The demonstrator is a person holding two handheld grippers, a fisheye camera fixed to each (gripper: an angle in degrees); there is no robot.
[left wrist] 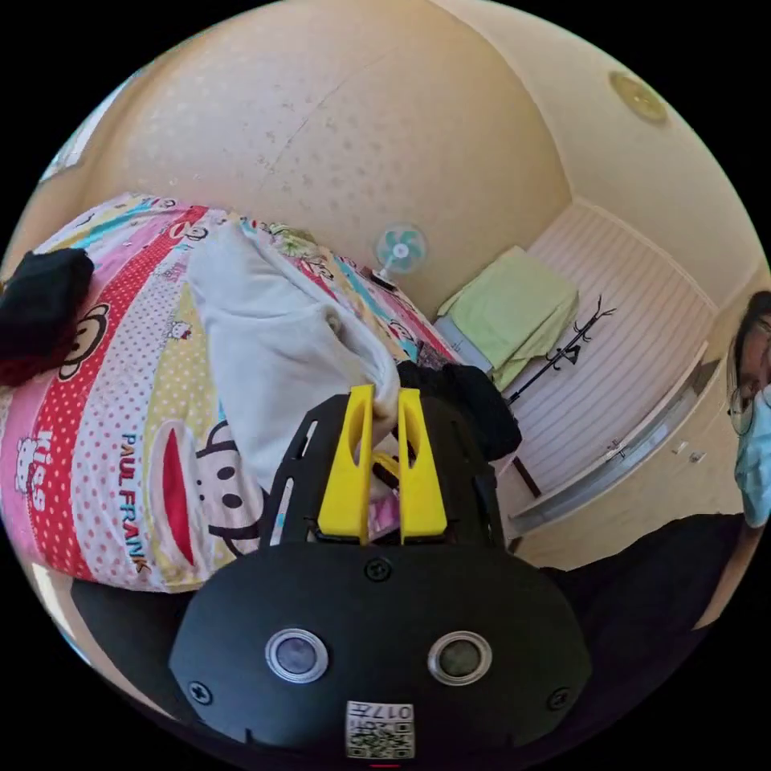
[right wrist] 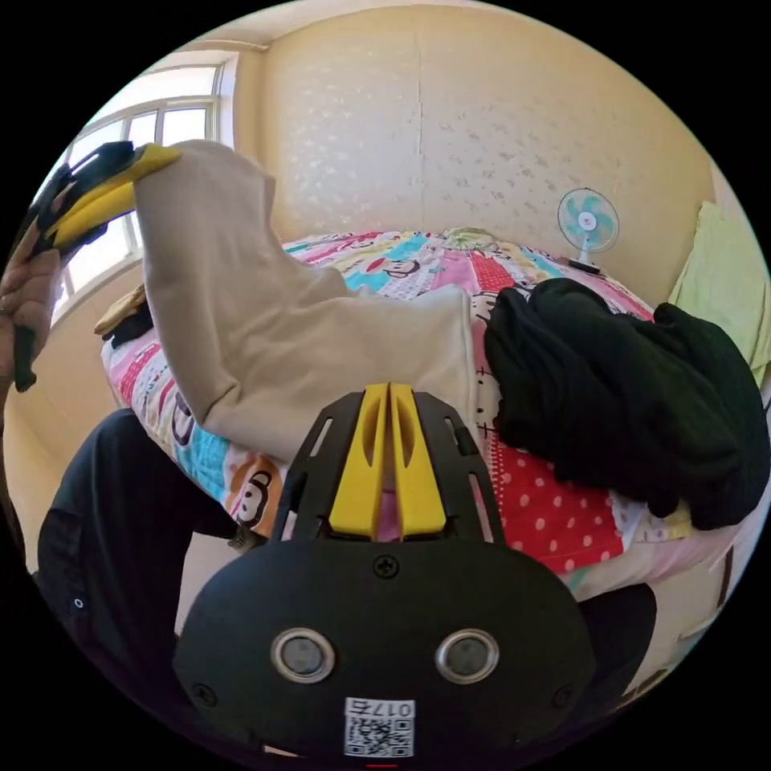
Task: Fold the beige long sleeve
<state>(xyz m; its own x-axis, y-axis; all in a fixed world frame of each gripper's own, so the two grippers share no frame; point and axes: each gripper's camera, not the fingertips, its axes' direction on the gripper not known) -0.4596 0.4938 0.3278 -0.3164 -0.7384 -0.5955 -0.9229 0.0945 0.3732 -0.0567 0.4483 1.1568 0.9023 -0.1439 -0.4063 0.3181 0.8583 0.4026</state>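
Beige long sleeve (right wrist: 321, 345) is sitting across the middle of the right gripper view, draped over a bed (right wrist: 554, 506) with a loud cartoon-print cover, one end being pulled up to the upper left of the frame. Left claw (left wrist: 385, 395) is pinching a bunch of that beige fabric between its yellow jaws; it's also showing in the right gripper view (right wrist: 152, 157), with a hand (right wrist: 24, 297) gripping its handle. Right claw (right wrist: 389, 389) is pressing its jaws together right at the shirt's near edge, so can't tell if it's actually grabbing cloth. Black clothes pile (right wrist: 634, 409) is lying right of center, just beside the shirt.
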